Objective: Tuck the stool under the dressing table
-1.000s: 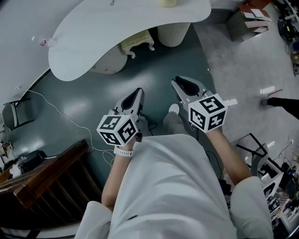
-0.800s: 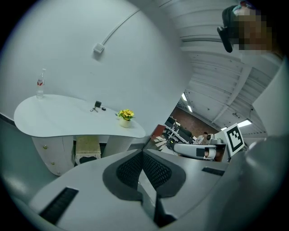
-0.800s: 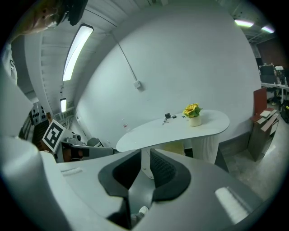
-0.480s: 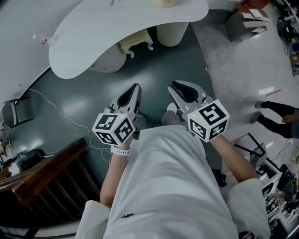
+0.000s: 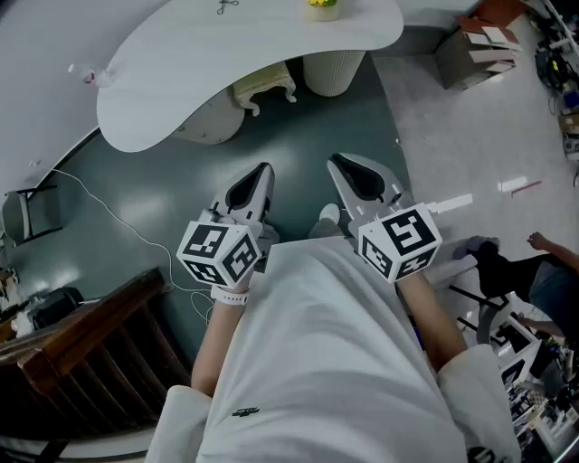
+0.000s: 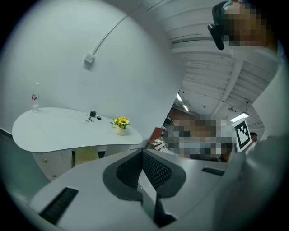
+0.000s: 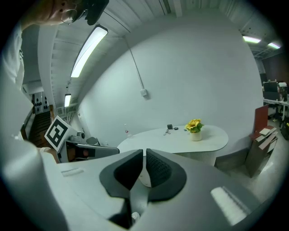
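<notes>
The dressing table [image 5: 226, 54] has a white kidney-shaped top and stands at the far side of the teal floor [image 5: 163, 181]. The stool [image 5: 265, 86], cream with curled legs, sits under the table top. Only its near edge and legs show past the rim, just beside the ribbed white pedestal [image 5: 333, 68]. In the left gripper view the stool [image 6: 86, 154] appears as a pale yellow block beneath the dressing table [image 6: 67, 128].

The left gripper [image 5: 256, 181] is held in front of the person's white shirt [image 5: 317, 362] and points toward the table. The stool is well apart from it, ahead and slightly right of its tip, with bare floor between. In its own view the left gripper [image 6: 142, 157] is clenched, its pads meeting at the tip with nothing between them.

The right gripper [image 5: 346, 170] is level with the left and near it. The stool lies well apart from it too, ahead and to its left. In its own view the right gripper [image 7: 144, 155] has just been closing. Its pads now stand a thin slit apart, not quite together and holding nothing. Only the dressing table [image 7: 180, 135] shows beyond them.

Neither gripper touches the stool or the table.

A pot of yellow flowers [image 5: 321, 7] stands on the table top, seen also from the left [image 6: 120, 125] and the right [image 7: 194, 128]. A thin white cable [image 5: 99, 203] trails across the floor at the left.
</notes>
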The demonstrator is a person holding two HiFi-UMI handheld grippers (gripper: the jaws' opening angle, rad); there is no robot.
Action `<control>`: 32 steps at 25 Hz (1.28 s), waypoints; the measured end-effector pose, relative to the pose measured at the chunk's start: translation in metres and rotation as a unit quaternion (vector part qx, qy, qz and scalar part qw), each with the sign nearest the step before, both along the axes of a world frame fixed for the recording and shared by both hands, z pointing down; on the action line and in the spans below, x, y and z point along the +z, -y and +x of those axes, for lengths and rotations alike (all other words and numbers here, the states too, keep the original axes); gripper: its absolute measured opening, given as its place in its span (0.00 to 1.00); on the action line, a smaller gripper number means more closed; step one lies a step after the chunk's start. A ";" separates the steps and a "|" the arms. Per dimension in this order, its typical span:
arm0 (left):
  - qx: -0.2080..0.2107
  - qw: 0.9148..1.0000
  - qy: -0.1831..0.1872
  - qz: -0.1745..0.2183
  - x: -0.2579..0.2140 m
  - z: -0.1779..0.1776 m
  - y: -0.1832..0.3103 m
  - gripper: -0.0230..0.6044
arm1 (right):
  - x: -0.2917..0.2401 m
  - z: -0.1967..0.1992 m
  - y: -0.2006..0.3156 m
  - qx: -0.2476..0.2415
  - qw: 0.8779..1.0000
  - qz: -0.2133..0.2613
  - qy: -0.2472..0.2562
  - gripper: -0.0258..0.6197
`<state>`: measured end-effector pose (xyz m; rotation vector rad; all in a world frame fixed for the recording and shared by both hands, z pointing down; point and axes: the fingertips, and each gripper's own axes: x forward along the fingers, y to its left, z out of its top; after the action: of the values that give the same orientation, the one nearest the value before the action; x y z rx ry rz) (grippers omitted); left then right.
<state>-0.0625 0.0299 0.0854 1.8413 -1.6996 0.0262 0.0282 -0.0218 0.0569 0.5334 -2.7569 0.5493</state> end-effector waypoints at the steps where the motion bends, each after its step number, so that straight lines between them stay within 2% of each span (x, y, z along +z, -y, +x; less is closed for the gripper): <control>1: 0.001 1.000 0.003 0.002 -0.002 0.001 0.000 0.05 | -0.003 -0.001 0.001 -0.001 1.000 0.002 0.003 0.09; 6: 0.001 1.000 0.005 0.010 -0.008 0.005 -0.002 0.05 | -0.013 -0.003 0.001 -0.011 1.000 0.015 0.009 0.06; 10: -0.004 1.000 0.004 0.012 -0.012 0.001 -0.010 0.05 | -0.017 -0.010 0.003 -0.013 1.000 0.006 0.012 0.06; 14: -0.011 1.000 0.004 0.021 -0.018 -0.002 -0.014 0.05 | -0.019 -0.018 -0.002 -0.036 0.999 0.011 -0.001 0.06; 24: -0.026 0.999 0.000 0.026 -0.018 -0.017 -0.030 0.05 | -0.015 -0.024 -0.009 -0.044 0.999 -0.009 -0.010 0.06; 32: -0.023 0.999 -0.008 0.027 -0.017 -0.010 -0.038 0.05 | -0.012 -0.020 -0.022 -0.055 0.998 -0.019 -0.011 0.06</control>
<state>-0.0726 0.0680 0.0682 1.8363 -1.7478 -0.0542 0.0082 0.0000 0.0453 0.3747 -2.7283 0.5661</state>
